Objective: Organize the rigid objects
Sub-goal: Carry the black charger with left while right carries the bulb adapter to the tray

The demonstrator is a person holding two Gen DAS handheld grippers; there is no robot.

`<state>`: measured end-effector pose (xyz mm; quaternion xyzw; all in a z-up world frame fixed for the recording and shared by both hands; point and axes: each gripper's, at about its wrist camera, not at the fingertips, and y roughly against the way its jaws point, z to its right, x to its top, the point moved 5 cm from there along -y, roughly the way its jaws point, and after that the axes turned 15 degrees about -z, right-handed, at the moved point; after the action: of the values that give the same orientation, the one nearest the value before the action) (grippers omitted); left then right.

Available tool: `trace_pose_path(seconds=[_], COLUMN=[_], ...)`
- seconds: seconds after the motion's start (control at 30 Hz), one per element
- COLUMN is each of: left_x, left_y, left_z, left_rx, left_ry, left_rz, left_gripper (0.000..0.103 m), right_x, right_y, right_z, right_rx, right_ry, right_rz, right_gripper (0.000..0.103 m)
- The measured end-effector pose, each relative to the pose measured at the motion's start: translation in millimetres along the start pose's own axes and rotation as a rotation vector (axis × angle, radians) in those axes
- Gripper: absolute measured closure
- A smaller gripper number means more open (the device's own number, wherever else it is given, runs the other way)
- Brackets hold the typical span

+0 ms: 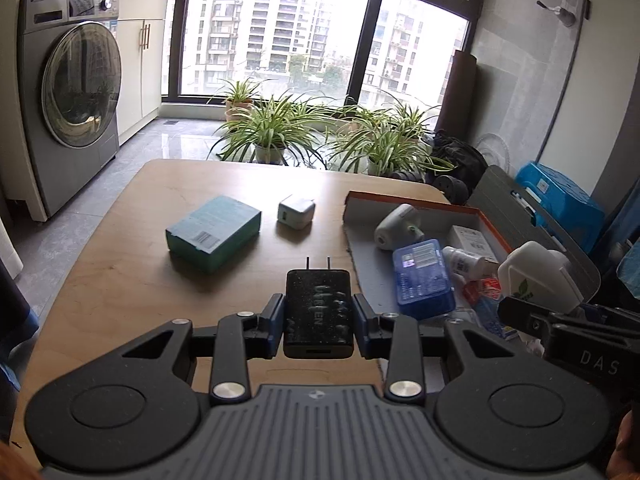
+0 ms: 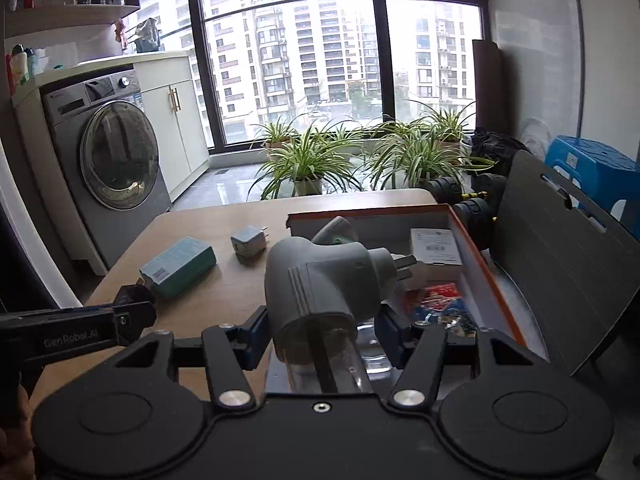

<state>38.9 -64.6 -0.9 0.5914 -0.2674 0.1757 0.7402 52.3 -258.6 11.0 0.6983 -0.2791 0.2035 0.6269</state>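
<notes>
Evidently the sorting stood partly done. The left claw was clenched on a black wall charger, prongs pointing forward, held above the desk just beside the box's near left edge. The right claw gripped a grey plug-in device with a clear vial over the near end of the orange-rimmed box; whether it was touching the contents could not be told.

Two items remained loose on the desk, well apart from the box: a teal carton and a small white charger cube, near each other.

The box, its grey lid folded open to the right, already held a white handheld device with a green part, a blue case, a small white bottle, a white carton and red packaging low in the pile.

In my judgement, both held items were awaiting placement, with the two desk items to follow.
</notes>
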Motion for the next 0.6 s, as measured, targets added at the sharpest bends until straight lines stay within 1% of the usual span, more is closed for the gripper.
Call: trace_pose_path(seconds=[0.2, 0.33, 0.6], left_x=[1, -3, -6], left_y=[-2, -3, -10], left_z=[44, 66, 87], left_rx=[-0.042, -0.061, -0.076], left_ry=[-0.078, -0.116, -0.143], left_rz=[0.008, 0.0, -0.013], left_gripper=[0.067, 0.067, 0.067], right_x=[-9, -15, -21], right_y=[18, 24, 25], right_z=[36, 50, 62], right_rx=[-0.048, -0.077, -0.087], right_ry=[-0.051, -0.058, -0.075], right_rz=[0.029, 0.042, 0.042], right_gripper=[0.035, 0.035, 0.035])
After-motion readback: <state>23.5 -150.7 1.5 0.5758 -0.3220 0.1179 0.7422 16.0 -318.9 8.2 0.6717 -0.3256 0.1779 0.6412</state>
